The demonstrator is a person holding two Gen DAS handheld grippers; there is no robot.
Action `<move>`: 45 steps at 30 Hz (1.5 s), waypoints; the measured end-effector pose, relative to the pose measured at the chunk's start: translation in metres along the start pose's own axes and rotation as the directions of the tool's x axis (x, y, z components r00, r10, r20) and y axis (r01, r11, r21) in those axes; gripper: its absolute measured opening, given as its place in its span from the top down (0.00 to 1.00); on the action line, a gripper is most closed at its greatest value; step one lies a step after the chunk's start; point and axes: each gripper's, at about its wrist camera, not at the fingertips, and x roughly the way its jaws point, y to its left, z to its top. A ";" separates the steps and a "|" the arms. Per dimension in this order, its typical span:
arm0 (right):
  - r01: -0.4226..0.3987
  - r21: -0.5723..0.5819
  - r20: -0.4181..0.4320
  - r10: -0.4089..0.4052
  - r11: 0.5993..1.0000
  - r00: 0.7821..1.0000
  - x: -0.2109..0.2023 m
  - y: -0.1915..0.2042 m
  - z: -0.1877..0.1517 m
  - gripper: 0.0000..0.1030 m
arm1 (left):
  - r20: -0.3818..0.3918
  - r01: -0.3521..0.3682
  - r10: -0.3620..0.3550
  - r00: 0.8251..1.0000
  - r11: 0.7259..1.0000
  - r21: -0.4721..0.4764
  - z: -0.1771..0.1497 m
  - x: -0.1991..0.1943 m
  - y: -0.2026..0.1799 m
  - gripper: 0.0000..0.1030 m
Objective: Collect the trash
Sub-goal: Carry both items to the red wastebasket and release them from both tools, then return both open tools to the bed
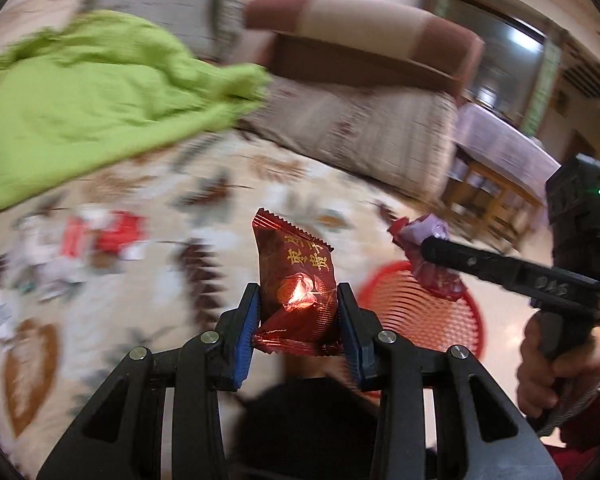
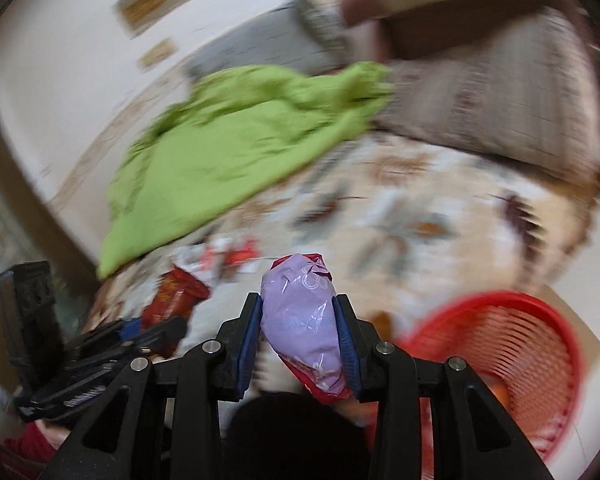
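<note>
While both loads are already pinched, the step in hand looks like carrying them to the bin, so the grip matters more than speed. Nearest, the left tongs are pressed on the lower half of a dark red snack wrapper that stands upright between the blue pads; its top is free and could flop, so it is best held level until it is over the opening. The right tongs pinch a crumpled lilac-and-red wrapper across its middle, a firmer hold. Just beyond and to the right sits the red mesh basket on the floor, the likely drop point; each wrapper should be brought well inside the rim before the tongs spread, one at a time so the two tools do not collide. Farther left, more loose wrappers lie blurred on the patterned bedspread, with a green cloth and cushions at the far side.
</note>
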 end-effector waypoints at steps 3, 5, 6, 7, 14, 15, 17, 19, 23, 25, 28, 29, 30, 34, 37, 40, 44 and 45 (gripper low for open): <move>0.115 0.062 -0.006 -0.114 0.991 0.993 -0.015 -0.039 -0.009 0.62 | -0.077 0.105 -0.102 0.992 0.994 0.036 0.002 0.030 -0.031 0.65; 0.164 0.106 -0.013 -0.164 0.981 0.986 -0.021 -0.061 -0.015 0.61 | -0.131 0.168 -0.159 0.978 0.984 0.056 0.000 0.052 -0.055 0.65; 0.182 0.117 -0.017 -0.181 0.976 0.983 -0.021 -0.068 -0.017 0.60 | -0.151 0.185 -0.173 0.973 0.980 0.068 -0.001 0.061 -0.064 0.65; 0.201 0.137 -0.024 -0.199 0.970 0.980 -0.022 -0.077 -0.020 0.60 | -0.168 0.205 -0.189 0.967 0.975 0.081 -0.002 0.069 -0.075 0.65; 0.289 0.180 -0.012 -0.292 0.940 0.956 -0.027 -0.099 -0.016 0.39 | -0.187 0.195 -0.177 0.966 0.977 0.081 -0.002 0.081 -0.083 0.44; 0.281 0.173 -0.009 -0.284 0.944 0.959 -0.026 -0.097 -0.015 0.39 | -0.178 0.186 -0.172 0.969 0.980 0.068 -0.002 0.078 -0.079 0.44; 0.269 0.161 -0.003 -0.272 0.950 0.962 -0.025 -0.093 -0.013 0.39 | -0.147 0.147 -0.139 0.979 0.988 0.046 -0.001 0.063 -0.064 0.44; 0.246 0.141 0.003 -0.249 0.959 0.968 -0.019 -0.083 -0.010 0.39 | -0.107 0.092 -0.086 0.990 0.995 0.047 -0.002 0.048 -0.049 0.42; 0.162 0.059 -0.011 -0.161 0.985 0.987 0.006 -0.047 -0.005 0.39 | -0.039 -0.024 0.025 0.999 0.999 0.024 -0.007 0.018 -0.013 0.36; 0.115 0.002 -0.029 -0.115 0.993 0.993 0.020 -0.023 -0.008 0.39 | -0.021 -0.086 0.086 0.996 0.996 0.001 -0.012 0.004 0.006 0.36; 0.054 -0.102 -0.064 -0.060 0.993 0.996 0.043 0.017 -0.015 0.39 | -0.001 -0.180 0.181 0.984 0.982 -0.057 -0.021 -0.018 0.040 0.36; 0.038 -0.130 -0.071 -0.048 0.991 0.996 0.049 0.026 -0.016 0.39 | 0.000 -0.199 0.200 0.980 0.977 -0.080 -0.024 -0.024 0.051 0.36; 0.017 -0.175 -0.082 -0.032 0.984 0.996 0.057 0.042 -0.018 0.39 | -0.002 -0.218 0.219 0.976 0.970 -0.110 -0.029 -0.031 0.063 0.36; -0.050 -0.276 -0.128 0.015 0.960 0.992 0.081 0.084 -0.029 0.39 | -0.013 -0.288 0.292 0.956 0.934 -0.212 -0.047 -0.053 0.103 0.35; -0.097 -0.311 -0.167 0.047 0.945 0.985 0.094 0.104 -0.035 0.39 | -0.033 -0.326 0.330 0.943 0.901 -0.287 -0.058 -0.065 0.131 0.35; -0.129 -0.347 -0.209 0.057 0.929 0.976 0.107 0.119 -0.040 0.39 | -0.052 -0.358 0.363 0.930 0.869 -0.342 -0.067 -0.074 0.156 0.35; -0.145 -0.364 -0.233 0.061 0.920 0.971 0.124 0.133 -0.039 0.39 | -0.069 -0.400 0.411 0.909 0.814 -0.421 -0.073 -0.086 0.189 0.35; -0.147 -0.366 -0.237 0.060 0.919 0.970 0.128 0.136 -0.039 0.39 | -0.080 -0.419 0.431 0.899 0.789 -0.450 -0.073 -0.090 0.202 0.33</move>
